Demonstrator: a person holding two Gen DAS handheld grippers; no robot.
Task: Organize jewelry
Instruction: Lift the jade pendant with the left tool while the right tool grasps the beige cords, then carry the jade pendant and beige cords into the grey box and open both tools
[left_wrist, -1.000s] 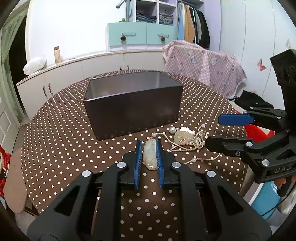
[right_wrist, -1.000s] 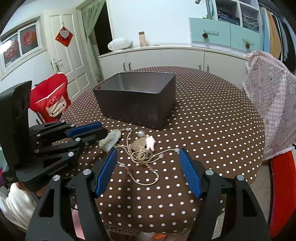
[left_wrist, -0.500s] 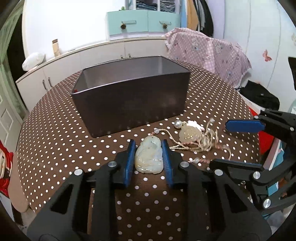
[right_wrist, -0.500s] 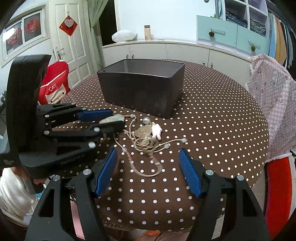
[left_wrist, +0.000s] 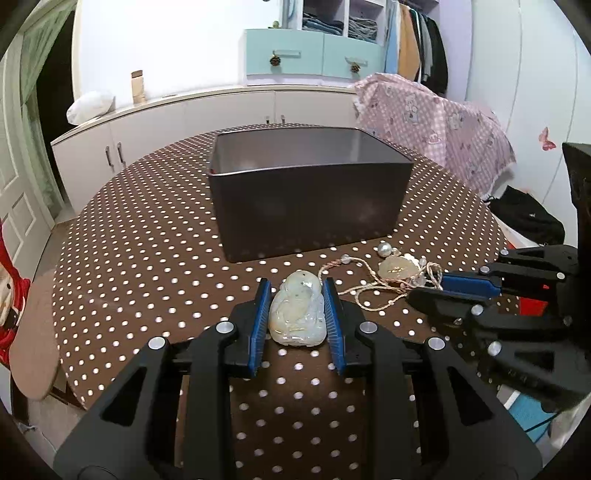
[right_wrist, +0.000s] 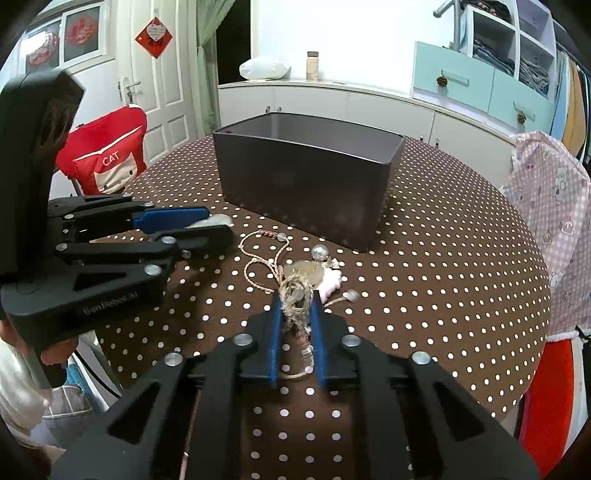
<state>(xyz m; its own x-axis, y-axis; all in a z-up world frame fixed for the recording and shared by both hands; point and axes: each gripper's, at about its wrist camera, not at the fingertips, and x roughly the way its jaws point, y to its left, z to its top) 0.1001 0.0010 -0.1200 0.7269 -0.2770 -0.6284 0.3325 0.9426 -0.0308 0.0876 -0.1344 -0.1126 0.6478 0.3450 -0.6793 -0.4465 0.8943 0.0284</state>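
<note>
Left hand-held gripper (left_wrist: 297, 314) pinching pale pendant (left_wrist: 297, 315); right hand-held gripper (right_wrist: 295, 325) clamped on tangled cords (right_wrist: 293, 299) (probably to carry both into box (right_wrist: 306, 177)).

Bright, even indoor light, soft shadows, strong fisheye bending with dark corners, slight blur near edges.

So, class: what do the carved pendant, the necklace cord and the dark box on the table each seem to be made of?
Carved pendant: probably jade or a similar stone; pale, translucent, glossy, with relief carving.
Necklace cord: twisted tan fibre, matt, strung with clear and pearly beads.
Dark box: likely plastic; smooth, thin-walled, with a dull sheen, though coated metal cannot be ruled out.
</note>
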